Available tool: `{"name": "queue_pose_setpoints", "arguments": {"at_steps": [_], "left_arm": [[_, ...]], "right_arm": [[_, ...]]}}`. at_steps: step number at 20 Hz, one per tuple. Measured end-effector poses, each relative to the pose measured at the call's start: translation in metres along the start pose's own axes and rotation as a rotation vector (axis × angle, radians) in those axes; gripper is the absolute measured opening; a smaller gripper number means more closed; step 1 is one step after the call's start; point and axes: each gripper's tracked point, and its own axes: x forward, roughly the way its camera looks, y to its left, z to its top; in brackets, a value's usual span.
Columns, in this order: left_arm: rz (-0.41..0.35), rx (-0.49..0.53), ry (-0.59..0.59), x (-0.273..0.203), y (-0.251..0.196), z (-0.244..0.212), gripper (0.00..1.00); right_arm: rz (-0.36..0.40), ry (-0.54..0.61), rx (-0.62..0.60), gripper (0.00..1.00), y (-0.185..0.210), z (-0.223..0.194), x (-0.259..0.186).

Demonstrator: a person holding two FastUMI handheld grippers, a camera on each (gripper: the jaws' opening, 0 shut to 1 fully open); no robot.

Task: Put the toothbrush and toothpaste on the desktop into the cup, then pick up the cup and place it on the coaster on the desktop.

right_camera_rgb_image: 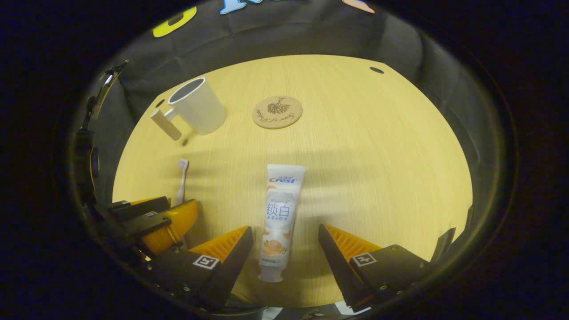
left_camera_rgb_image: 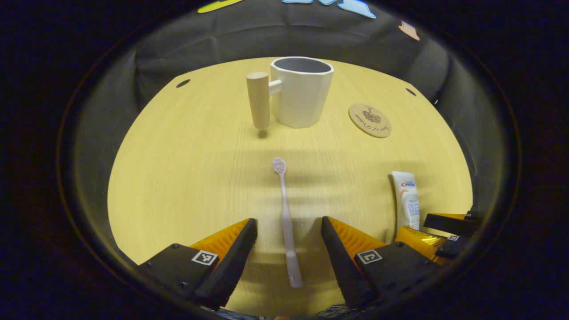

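1. Spread wide, the left gripper (left_camera_rgb_image: 289,231) straddles the toothbrush (left_camera_rgb_image: 286,222), whose handle lies between its fingers without either one touching it. The brush lies flat near the near edge of the table (left_camera_rgb_image: 186,178), bristle end pointing toward the far edge.
2. The right gripper (right_camera_rgb_image: 284,240) is spread too, on either side of the toothpaste (right_camera_rgb_image: 280,218) and not pressing it. The tube lies flat, cap end nearest the near edge, just to the right of the brush.
3. The cup (left_camera_rgb_image: 302,91) stands upright toward the far edge, mouth open and its wooden handle (left_camera_rgb_image: 258,100) sticking out to the left. The coaster (left_camera_rgb_image: 370,120) lies flat just to its right, bare and apart from it.
4. Risk with the brush: the handle is thin and lies low on the wood, so fingers closing too high would likely skate over it or flick it sideways.
5. Risk with the tube: it is soft and flat — a pinch near the cap may let the far end droop, making it catch on the cup's rim.
6. Risk of a clash: the two grippers sit close side by side, and both loads go to one narrow mouth. Moving together, they could knock each other or tip the cup.
7. How high the fingers ride above the table is hard to judge through this lens — possibly they are not yet low enough to grasp.
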Motion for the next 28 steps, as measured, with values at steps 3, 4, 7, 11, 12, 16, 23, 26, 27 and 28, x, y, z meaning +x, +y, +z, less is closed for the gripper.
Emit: {"name": "queue_pose_setpoints", "arguments": {"at_steps": [3,4,7,11,12,16,23,26,27,28], "left_arm": [[0.008,0.020,0.002,0.003,-0.006,0.002,0.97],[0.010,0.016,-0.001,0.003,-0.005,0.001,1.00],[0.010,0.010,-0.003,0.003,-0.005,0.000,0.98],[0.010,0.011,-0.005,0.003,-0.005,0.001,1.00],[0.013,0.011,-0.004,0.004,-0.004,0.000,0.92],[0.019,0.002,-0.012,0.005,-0.005,0.003,0.84],[0.031,0.022,0.001,0.005,-0.004,0.005,0.39],[0.036,0.015,-0.002,0.006,-0.005,0.008,0.12],[0.035,0.016,0.004,0.006,-0.004,0.006,0.12],[0.035,0.020,-0.004,0.005,-0.004,0.007,0.17]], "right_arm": [[-0.024,0.026,-0.010,0.92,-0.002,-0.010,0.006],[-0.026,0.016,-0.020,0.93,-0.002,-0.007,0.006],[-0.042,0.029,-0.028,0.93,-0.003,-0.016,0.008],[-0.049,0.022,-0.034,0.96,-0.003,-0.015,0.008],[-0.059,0.025,-0.038,0.96,-0.004,-0.015,0.008],[-0.077,0.057,-0.056,0.79,-0.004,-0.015,0.009],[-0.068,0.142,-0.068,0.37,-0.007,-0.017,0.008],[-0.068,0.182,-0.052,0.24,-0.008,-0.019,0.008],[-0.061,0.186,-0.053,0.24,-0.009,-0.019,0.005],[-0.054,0.163,-0.025,0.24,-0.010,-0.011,0.004]]}}
